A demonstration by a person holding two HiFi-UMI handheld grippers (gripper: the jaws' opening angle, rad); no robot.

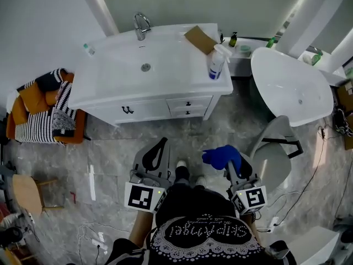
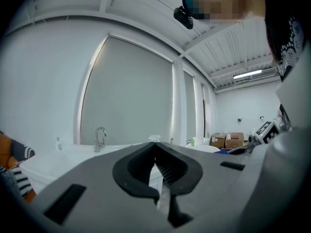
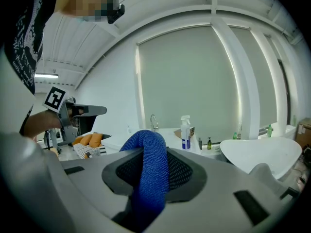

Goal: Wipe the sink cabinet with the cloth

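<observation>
The white sink cabinet (image 1: 154, 106) stands ahead of me, with a basin and a chrome tap (image 1: 140, 25) on top; it also shows in the left gripper view (image 2: 58, 157). My right gripper (image 1: 227, 160) is shut on a blue cloth (image 1: 222, 155), held well short of the cabinet front; the cloth (image 3: 150, 171) fills the jaws in the right gripper view. My left gripper (image 1: 160, 148) is shut with nothing in it, its fingertips (image 2: 156, 147) meeting, also short of the cabinet.
A spray bottle (image 1: 216, 63) and a brown cardboard piece (image 1: 200, 39) sit on the cabinet's right end. A white bathtub (image 1: 289, 84) stands to the right, with a grey chair (image 1: 273, 156) beside my right gripper. An orange seat with striped cushions (image 1: 47, 108) is left.
</observation>
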